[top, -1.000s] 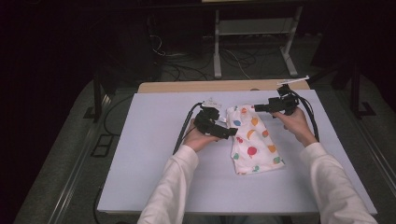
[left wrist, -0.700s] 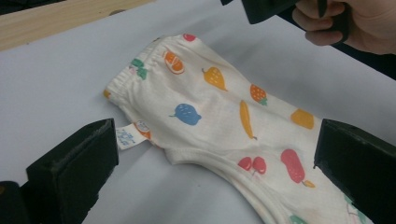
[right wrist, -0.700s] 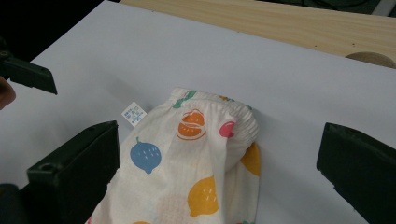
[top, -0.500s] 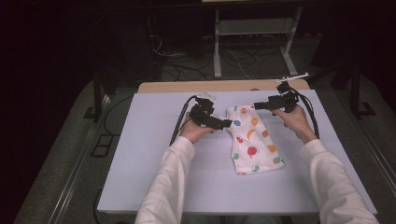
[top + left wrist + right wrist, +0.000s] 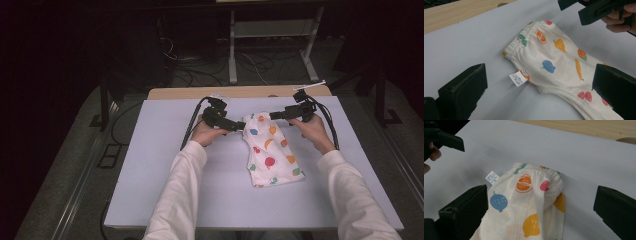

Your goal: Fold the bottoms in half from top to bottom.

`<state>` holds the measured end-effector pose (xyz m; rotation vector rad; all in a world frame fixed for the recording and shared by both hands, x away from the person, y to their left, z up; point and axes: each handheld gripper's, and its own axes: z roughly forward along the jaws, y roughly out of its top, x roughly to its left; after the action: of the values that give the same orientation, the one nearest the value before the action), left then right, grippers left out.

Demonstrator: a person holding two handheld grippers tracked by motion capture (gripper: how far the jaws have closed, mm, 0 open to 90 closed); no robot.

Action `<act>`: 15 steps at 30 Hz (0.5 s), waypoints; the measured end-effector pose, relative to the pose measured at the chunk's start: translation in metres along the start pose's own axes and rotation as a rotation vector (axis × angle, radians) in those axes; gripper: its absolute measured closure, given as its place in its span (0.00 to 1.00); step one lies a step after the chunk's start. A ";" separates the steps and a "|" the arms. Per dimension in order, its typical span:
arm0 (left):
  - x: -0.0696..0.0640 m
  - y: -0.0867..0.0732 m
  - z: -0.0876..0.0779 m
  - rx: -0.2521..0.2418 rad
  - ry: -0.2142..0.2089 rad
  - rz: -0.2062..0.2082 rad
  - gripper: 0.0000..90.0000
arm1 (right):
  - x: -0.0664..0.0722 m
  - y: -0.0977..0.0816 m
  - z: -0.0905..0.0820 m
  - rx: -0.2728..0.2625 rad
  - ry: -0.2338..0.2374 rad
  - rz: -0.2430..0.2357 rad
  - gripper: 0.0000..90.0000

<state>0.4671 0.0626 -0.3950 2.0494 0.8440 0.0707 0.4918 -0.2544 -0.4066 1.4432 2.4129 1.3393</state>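
Two hand-held grippers sit at the top end of a pair of little fruit-print pants on the tabletop.

From the high view, the pants (image 5: 270,151) lie flat on the pale tabletop (image 5: 150,165), a bit right of the middle, with the stretchy waist at the far end. The left hand-held gripper (image 5: 239,126) is just beside the waist on its left, and the right hand-held gripper (image 5: 274,115) is just beside it on its right. In the left gripper view, the two black jaws stand wide apart and hold nothing; the pants (image 5: 559,62) lie between them, with a small white tag (image 5: 517,78) sticking out at the side. In the right gripper view, the jaws are also spread wide and empty, and the puffy waist of the pants (image 5: 534,195) lies on the tabletop between them.
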 end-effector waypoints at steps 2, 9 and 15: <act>0.002 -0.002 0.004 -0.006 -0.002 -0.011 0.00 | -0.001 0.000 0.002 0.003 0.000 0.009 0.00; 0.012 -0.008 0.018 0.003 -0.005 -0.073 0.00 | -0.005 -0.007 0.004 -0.014 0.028 0.046 0.07; 0.019 -0.015 0.031 0.022 0.001 -0.133 0.00 | -0.014 -0.013 0.005 -0.036 0.057 0.098 0.15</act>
<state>0.4848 0.0574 -0.4296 2.0089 0.9831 -0.0112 0.4927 -0.2635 -0.4238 1.5539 2.3676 1.4553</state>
